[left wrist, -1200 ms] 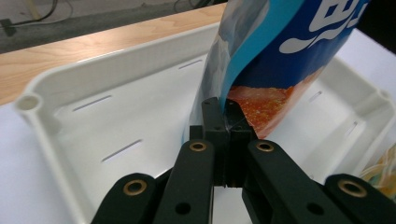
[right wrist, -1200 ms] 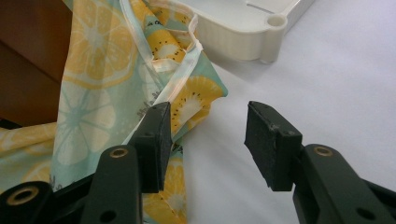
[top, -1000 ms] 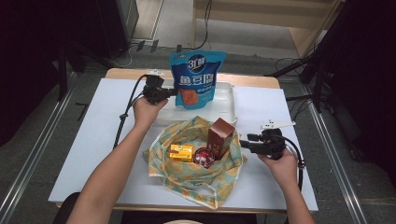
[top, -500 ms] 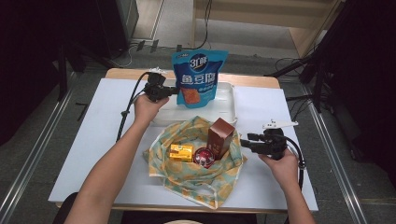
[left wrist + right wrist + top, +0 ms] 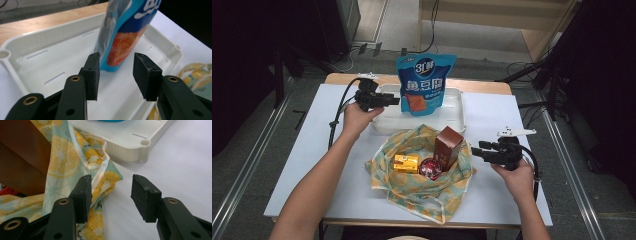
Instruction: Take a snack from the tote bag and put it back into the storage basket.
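Left gripper: my left gripper (image 5: 393,100) is held out over the white tray (image 5: 457,111), jaws wide apart with nothing between them, aimed at the blue pouch (image 5: 424,82).
Blue pouch: it stands upright in the tray, just beyond my jaw tips in the left gripper view (image 5: 125,35).
Left arm: stretched forward across the worktop (image 5: 302,150), wrist level.
Right gripper: my right gripper (image 5: 477,150) hovers low beside the fruit-print cloth bag (image 5: 422,192), jaws parted and empty.
Right gripper view: the bag's edge (image 5: 100,182) lies just beside one jaw.
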Available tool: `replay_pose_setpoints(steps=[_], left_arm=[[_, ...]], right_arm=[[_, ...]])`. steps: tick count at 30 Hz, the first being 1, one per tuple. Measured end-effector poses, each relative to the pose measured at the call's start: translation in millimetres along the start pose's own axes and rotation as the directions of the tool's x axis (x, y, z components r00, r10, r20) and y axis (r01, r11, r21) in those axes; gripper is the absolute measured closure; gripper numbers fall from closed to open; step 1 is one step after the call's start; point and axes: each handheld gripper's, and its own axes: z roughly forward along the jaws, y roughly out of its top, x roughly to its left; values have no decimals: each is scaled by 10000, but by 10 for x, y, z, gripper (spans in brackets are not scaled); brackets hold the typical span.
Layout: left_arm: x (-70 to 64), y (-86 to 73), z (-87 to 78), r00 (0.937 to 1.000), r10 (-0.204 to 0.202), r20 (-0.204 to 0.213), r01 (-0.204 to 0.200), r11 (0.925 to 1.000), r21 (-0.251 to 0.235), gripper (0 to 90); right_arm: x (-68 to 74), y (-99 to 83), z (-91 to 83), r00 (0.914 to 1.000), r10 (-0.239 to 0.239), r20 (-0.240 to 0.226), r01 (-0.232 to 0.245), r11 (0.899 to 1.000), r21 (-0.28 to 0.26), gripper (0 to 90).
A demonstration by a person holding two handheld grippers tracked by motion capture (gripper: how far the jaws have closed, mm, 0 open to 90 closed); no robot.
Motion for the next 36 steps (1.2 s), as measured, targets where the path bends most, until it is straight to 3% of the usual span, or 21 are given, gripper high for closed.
replay_pose_setpoints(steps=[5,9,14,19,24,31,36], left_arm=[[-113,-87,-93,9984,464,330,-479,9978,462,542],[-215,-153,-186,9956,708,611,-734,9964,420,525],[-352,-226,-301,9900,1041,948,-1104,9918,637,505],[-442,-296,-437,9852,1056,1351,-1097,9937,234,487],[-493,-357,-534,9808,1219,1524,-1284,9912,335,470],[-510,-453,-663,9809,1259,1479,-1316,9909,293,452],[-475,-511,-716,9831,1065,1490,-1109,9936,216,426]], right_arm=[[-2,9,-29,9996,-42,-263,40,10000,-87,498],[-22,43,-93,9964,-239,-810,226,9996,-169,477],[22,131,-212,9911,-832,-1042,808,9964,-269,475],[94,210,-290,9861,-1219,-1132,1195,9925,-273,462],[144,241,-298,9849,-1342,-1093,1344,9909,-58,440],[191,283,-290,9828,-1474,-1111,1497,9886,130,428],[220,300,-281,9815,-1595,-1062,1631,9863,256,416]])
